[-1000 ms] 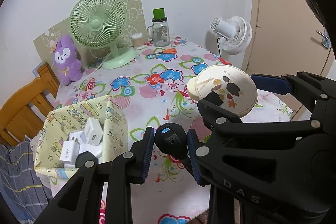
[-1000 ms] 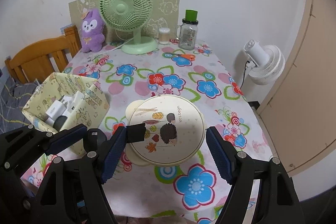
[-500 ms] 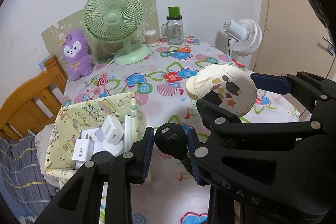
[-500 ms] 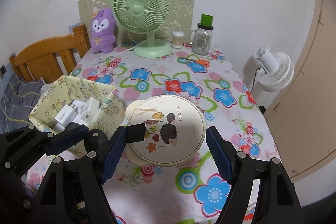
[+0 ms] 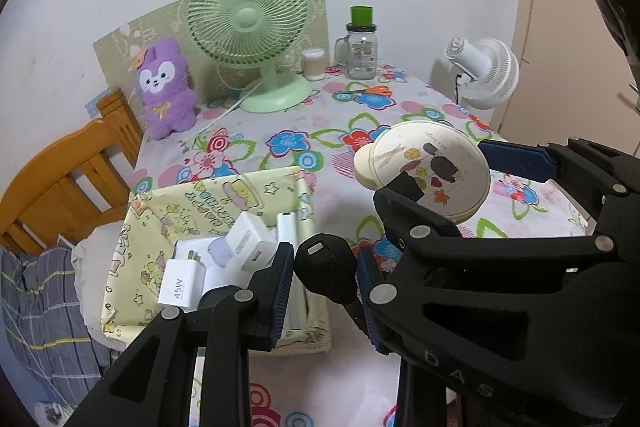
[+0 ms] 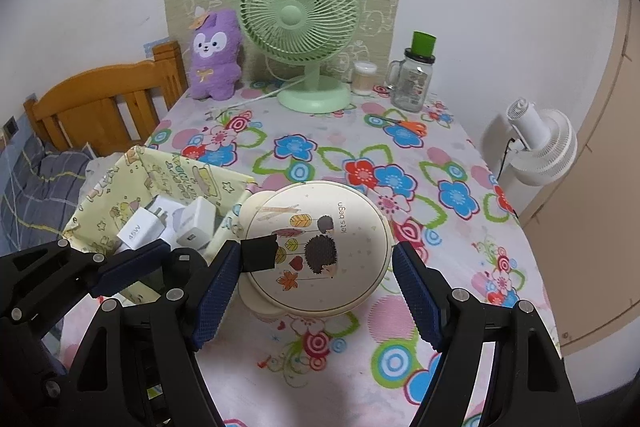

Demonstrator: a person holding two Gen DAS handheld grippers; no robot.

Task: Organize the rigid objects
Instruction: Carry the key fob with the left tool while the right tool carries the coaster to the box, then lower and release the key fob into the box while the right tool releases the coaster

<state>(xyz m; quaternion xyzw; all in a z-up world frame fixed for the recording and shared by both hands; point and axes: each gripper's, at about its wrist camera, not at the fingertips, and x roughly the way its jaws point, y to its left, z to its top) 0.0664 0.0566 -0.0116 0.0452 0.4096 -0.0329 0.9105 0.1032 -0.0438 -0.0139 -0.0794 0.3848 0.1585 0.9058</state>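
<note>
yellow fabric box (image 5: 208,211) lower left of left view, white chargers (image 5: 248,241) inside | left gripper (image 5: 324,267) clenched on black plug (image 5: 326,265), bottom centre, at the box's right edge | right gripper (image 6: 316,269) grasping round cream case (image 6: 320,247) above floral tablecloth (image 6: 420,187), centre of right view

The flowered tablecloth (image 6: 328,155) lies open across mid-frame; the green fan (image 6: 298,23), plush toy (image 6: 216,55) and jar (image 6: 414,79) line the top, the yellow box (image 6: 160,179) blocks lower left.
</note>
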